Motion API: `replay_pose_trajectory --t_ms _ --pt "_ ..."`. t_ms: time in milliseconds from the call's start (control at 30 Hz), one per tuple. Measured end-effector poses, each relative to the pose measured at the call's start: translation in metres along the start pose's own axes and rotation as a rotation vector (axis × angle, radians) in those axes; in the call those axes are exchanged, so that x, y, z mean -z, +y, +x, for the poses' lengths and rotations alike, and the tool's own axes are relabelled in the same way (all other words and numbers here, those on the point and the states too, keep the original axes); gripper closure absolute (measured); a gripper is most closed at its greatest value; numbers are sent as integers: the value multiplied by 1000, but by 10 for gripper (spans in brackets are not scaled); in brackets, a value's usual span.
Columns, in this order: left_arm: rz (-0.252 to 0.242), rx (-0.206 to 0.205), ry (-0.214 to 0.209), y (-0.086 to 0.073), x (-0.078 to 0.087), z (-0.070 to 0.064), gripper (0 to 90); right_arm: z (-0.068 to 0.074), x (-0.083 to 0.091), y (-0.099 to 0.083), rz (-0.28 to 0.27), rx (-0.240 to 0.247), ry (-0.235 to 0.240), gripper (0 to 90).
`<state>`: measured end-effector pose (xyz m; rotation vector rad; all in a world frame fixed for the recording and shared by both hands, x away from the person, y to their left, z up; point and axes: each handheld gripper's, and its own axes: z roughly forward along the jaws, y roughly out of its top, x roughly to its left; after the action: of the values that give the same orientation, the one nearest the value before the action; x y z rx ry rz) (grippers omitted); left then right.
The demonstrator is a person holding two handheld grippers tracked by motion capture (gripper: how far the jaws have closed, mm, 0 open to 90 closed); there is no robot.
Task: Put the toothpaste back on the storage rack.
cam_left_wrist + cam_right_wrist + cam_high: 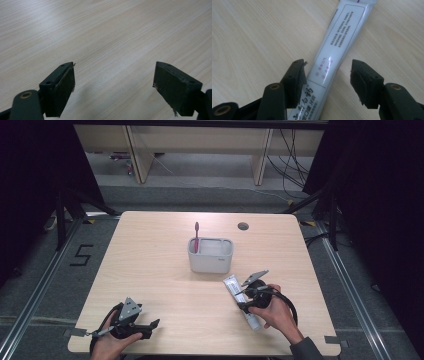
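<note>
A white toothpaste tube lies flat on the wooden table, right of centre near the front. My right gripper is open and straddles the tube, one jaw on each side, not squeezing it. A white holder cup stands mid-table with a red toothbrush upright in its left part. My left gripper is open low over bare wood at the front left, with nothing between its jaws.
A round cable hole sits in the table's far right part. Beyond the far edge are wooden shelf legs and loose cables on the floor. Metal rails run along both sides of the table.
</note>
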<state>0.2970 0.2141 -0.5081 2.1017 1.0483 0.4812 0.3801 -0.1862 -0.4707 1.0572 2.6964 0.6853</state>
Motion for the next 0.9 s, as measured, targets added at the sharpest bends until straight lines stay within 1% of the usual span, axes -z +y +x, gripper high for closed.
replay_pose_trajectory --t_ms 33,67,100,133,167,200,233,267,300,333,367,400,433,500,533,567,600,633,667,700,733,767,800,833,867,900 --pt "-21 19 -4 0 -1 -1 169 0 0 1 11 -17 -7 473" --pt "-21 16 -4 0 -1 -1 169 1 -1 1 19 -27 3 473" --pt "-20 18 -4 0 -1 -1 169 0 -2 2 19 -14 5 472" --pt "2 -1 -4 0 1 0 169 -1 -3 2 16 0 0 473" --pt "7 -7 -2 0 1 1 169 -1 -5 2 26 -11 10 473" --pt "-16 10 0 0 -1 0 169 0 -7 3 30 -12 -3 473" --pt "-13 8 2 0 -1 0 169 0 -6 2 38 -5 10 474" --pt "-13 5 -4 0 -1 0 169 -1 -7 3 41 1 12 476" --pt "-11 5 -5 0 -1 0 169 -1 -8 3 44 -1 4 477" --pt "-22 20 -5 -1 -2 -1 169 -1 -8 3 43 5 2 480" --pt "-8 10 0 0 -1 0 169 -1 -8 3 46 -1 13 489" --pt "-18 19 -6 0 -1 -1 170 0 -8 3 52 -4 8 496" --pt "-13 8 -5 0 -1 0 170 0 -9 4 49 6 16 502" --pt "-15 7 -6 0 -1 -1 170 0 -11 4 56 -2 8 502" --pt "-2 -10 -6 0 0 0 171 -1 -11 5 55 17 14 504" --pt "2 -14 -7 0 0 0 171 -1 -11 5 59 18 7 509" --pt "-18 11 -8 0 -1 -1 171 -1 -12 6 72 13 13 516" --pt "2 -13 -7 1 0 1 171 -1 -13 6 70 24 22 525" --pt "-4 -9 -7 0 -1 0 171 0 -13 6 77 28 2 537" --pt "-11 1 -7 0 -1 -1 172 0 -14 7 88 26 3 554" --pt "14 -21 -5 0 0 1 172 0 -14 7 96 26 1 571" --pt "-4 0 -9 0 -1 -1 172 0 -14 7 96 51 3 588" --pt "-21 16 -8 0 -2 -2 172 1 -14 7 101 47 6 601" --pt "7 -13 -7 1 -1 -1 173 2 -14 8 116 39 8 613" --pt "0 -4 -10 0 -2 -1 173 1 -14 8 113 62 6 621" --pt "-14 14 -9 0 -3 -3 173 0 -14 9 115 69 2 625"
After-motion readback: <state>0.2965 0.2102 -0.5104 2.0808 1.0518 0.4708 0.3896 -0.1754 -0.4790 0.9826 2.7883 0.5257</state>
